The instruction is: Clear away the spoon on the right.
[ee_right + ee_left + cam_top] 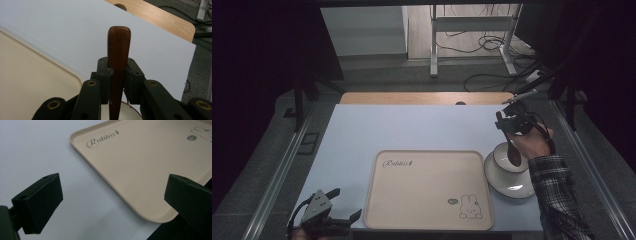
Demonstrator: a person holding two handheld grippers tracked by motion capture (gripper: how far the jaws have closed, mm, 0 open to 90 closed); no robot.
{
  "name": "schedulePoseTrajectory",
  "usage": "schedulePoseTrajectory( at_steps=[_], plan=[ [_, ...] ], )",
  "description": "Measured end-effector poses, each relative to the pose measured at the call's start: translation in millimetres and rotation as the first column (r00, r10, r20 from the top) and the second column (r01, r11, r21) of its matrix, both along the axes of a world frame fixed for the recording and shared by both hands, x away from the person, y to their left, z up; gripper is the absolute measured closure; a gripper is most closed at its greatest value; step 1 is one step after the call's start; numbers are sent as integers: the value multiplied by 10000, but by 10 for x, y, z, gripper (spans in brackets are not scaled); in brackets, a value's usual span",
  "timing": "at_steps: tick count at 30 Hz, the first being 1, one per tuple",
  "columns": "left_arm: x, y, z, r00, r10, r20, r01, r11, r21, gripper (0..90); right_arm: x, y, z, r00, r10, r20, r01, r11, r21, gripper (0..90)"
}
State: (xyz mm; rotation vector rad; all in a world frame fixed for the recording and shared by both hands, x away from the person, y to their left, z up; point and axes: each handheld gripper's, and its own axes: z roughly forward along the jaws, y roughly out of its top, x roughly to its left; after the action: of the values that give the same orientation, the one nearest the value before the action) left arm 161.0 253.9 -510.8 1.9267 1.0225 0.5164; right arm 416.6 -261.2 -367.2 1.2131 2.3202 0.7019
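Right hand-held gripper clamps the wooden spoon upright over the bowl; left hand-held gripper idles wide open, empty.

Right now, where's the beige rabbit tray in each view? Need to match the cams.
High view: tray at centre-bottom of the white mat, left of the bowl.
Left gripper view: tray fills the upper right, near corner between the jaws.
Right gripper view: tray at lower left.
Shared landmark: the tray's rounded rim on the white mat.
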Motion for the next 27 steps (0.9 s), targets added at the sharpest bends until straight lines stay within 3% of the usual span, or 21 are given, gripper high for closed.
schedulePoseTrajectory(
  at_steps=[13,27],
  plan=[
    [1,-5,0,10000,-10,-10,10,10000,50,15,-142,32,143,9982,394,-450,-393,9992,35,766],
    [1,-8,0,10000,-26,-6,26,10000,65,15,-371,174,97,9904,997,-959,-1000,9950,18,766]
  ],
)
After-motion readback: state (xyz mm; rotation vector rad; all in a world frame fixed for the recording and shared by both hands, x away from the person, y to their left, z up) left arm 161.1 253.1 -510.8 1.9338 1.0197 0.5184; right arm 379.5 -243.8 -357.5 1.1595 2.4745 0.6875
